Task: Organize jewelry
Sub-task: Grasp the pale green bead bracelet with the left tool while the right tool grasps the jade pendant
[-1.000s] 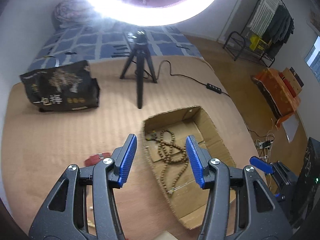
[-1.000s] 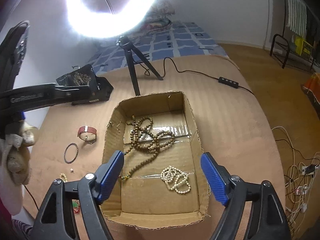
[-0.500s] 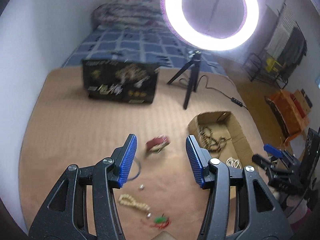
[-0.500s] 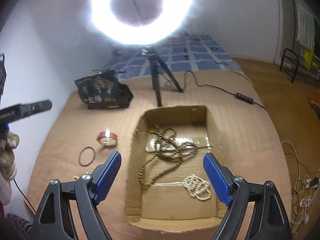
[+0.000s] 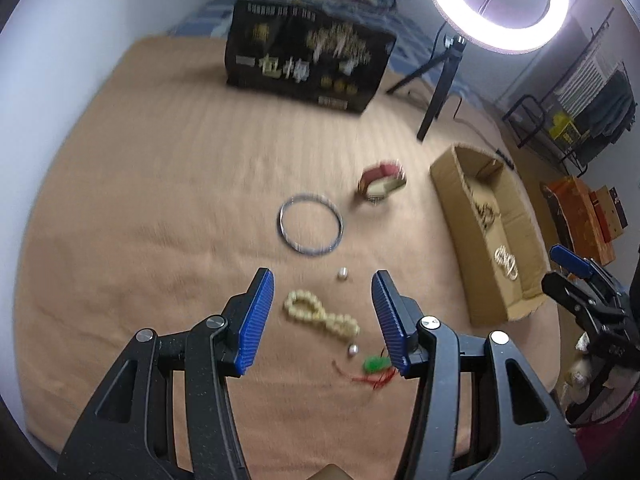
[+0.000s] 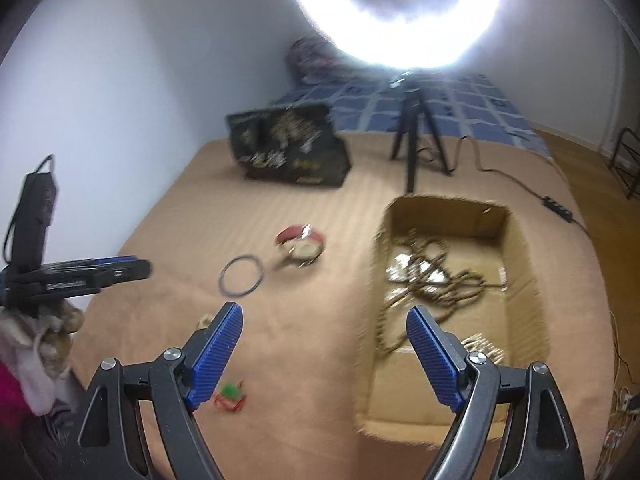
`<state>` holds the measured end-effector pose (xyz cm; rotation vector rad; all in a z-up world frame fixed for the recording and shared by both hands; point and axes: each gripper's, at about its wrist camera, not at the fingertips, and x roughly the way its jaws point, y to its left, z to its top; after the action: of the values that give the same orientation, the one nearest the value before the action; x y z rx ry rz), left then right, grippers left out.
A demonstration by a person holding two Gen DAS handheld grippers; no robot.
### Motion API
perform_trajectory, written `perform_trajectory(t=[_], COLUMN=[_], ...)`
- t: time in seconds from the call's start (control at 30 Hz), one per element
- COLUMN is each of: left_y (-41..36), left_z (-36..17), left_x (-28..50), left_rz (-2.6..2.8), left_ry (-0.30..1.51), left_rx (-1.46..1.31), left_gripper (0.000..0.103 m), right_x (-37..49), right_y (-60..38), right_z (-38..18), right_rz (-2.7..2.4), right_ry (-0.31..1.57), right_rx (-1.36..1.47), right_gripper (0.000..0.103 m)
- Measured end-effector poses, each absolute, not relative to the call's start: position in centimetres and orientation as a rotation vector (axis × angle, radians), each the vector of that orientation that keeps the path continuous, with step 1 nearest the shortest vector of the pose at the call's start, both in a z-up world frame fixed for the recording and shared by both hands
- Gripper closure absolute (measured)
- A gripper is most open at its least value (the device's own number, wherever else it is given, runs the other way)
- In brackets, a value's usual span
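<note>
My left gripper [image 5: 322, 312] is open and empty, just above a cream bead bracelet [image 5: 320, 314] on the tan table. Nearby lie a thin metal bangle [image 5: 311, 225], a red band [image 5: 381, 182], two small silver beads [image 5: 342, 274] and a green charm on red cord [image 5: 374, 366]. The cardboard box [image 5: 452, 200] at the right holds a brown bead necklace [image 6: 432, 276] and a pale bracelet [image 5: 506, 262]. My right gripper [image 6: 324, 354] is open and empty, over the table beside the box's left wall [image 6: 370, 320]. The bangle [image 6: 241, 275], band [image 6: 300, 242] and charm [image 6: 230, 394] also show there.
A black printed bag [image 5: 308, 60] stands at the back. A ring light on a black tripod [image 5: 440, 76] stands behind the box, its cable [image 6: 520, 184] running right. A bed with a blue checked cover [image 6: 440, 108] lies beyond the table.
My left gripper has swung left from over the box to over the loose jewelry and come down near the cream bracelet. My right gripper has drifted left off the box's middle.
</note>
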<state>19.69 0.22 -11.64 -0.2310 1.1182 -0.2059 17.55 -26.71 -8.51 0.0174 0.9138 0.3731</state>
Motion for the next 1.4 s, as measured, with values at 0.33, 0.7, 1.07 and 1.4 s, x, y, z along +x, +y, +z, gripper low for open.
perform_trajectory(t=[0.33,0.7,1.07,1.4], left_y=[0.5,1.2,-0.3,-0.2], left_z=[-16.7,-20.3,-22.5,-22.7], left_x=[19.2,21.5,22.3,22.4], left_rz=[-0.218,-0.152,-0.119,-0.104], left_ry=[1.242,1.317,1.344,1.317], left_rx=[-0.287,-0.405,-0.305,-0.261], left_gripper=[0.051,0.054,0.079,0.097], right_x=[14.3,13.0,13.6,14.1], right_y=[-22.1,-18.0,-16.9,-14.3], right_z=[-12.6,-16.2,-19.1,-21.9], right_rz=[0.482,0.566,0.598,0.621], right_ry=[1.004,1.066,1.102,1.146], right_rx=[-0.101,-0.211,-0.26,-0.376], right_gripper=[0.017,0.017,0.021,0.045])
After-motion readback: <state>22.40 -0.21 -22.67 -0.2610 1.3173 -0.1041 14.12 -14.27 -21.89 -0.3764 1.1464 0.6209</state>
